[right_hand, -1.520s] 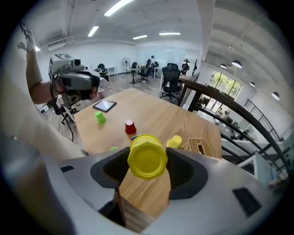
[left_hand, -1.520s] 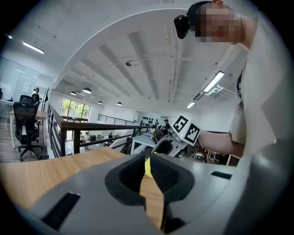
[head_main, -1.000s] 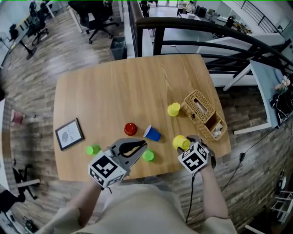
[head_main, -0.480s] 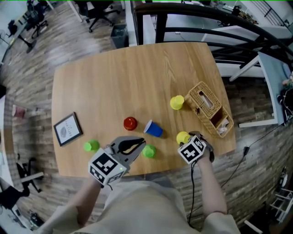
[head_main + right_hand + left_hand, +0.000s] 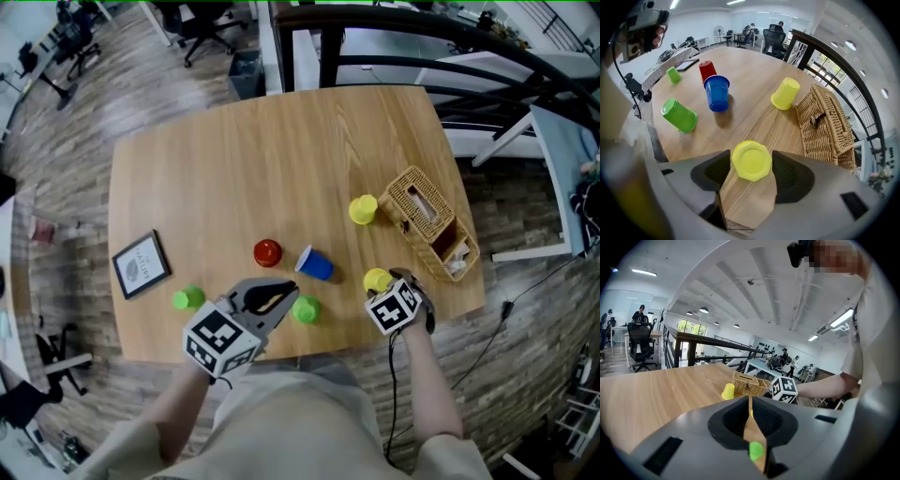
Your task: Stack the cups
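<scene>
An upturned yellow cup point(image 5: 751, 160) stands on the table point(image 5: 234, 169) near its front edge, between the two jaws of my right gripper point(image 5: 751, 165). That gripper point(image 5: 398, 302) points steeply down. Its jaws have just been opening and stand wide at either side of the cup point(image 5: 377, 278). My left gripper point(image 5: 255, 312) is shut with nothing in it and hangs low over the front edge. Through the slit of the left gripper point(image 5: 750, 404) I see a green cup point(image 5: 756, 451). This green cup point(image 5: 305, 309) lies on its side just beyond the left gripper.
A blue cup point(image 5: 314, 265), a red cup point(image 5: 267, 252) and a second green cup point(image 5: 188, 298) are mid-table. Another upturned yellow cup point(image 5: 363, 209) stands beside a wicker basket point(image 5: 427, 223) at the right edge. A picture frame point(image 5: 142, 265) lies at the left.
My right gripper has come down around the near yellow cup. The left gripper has sunk a little toward the table.
</scene>
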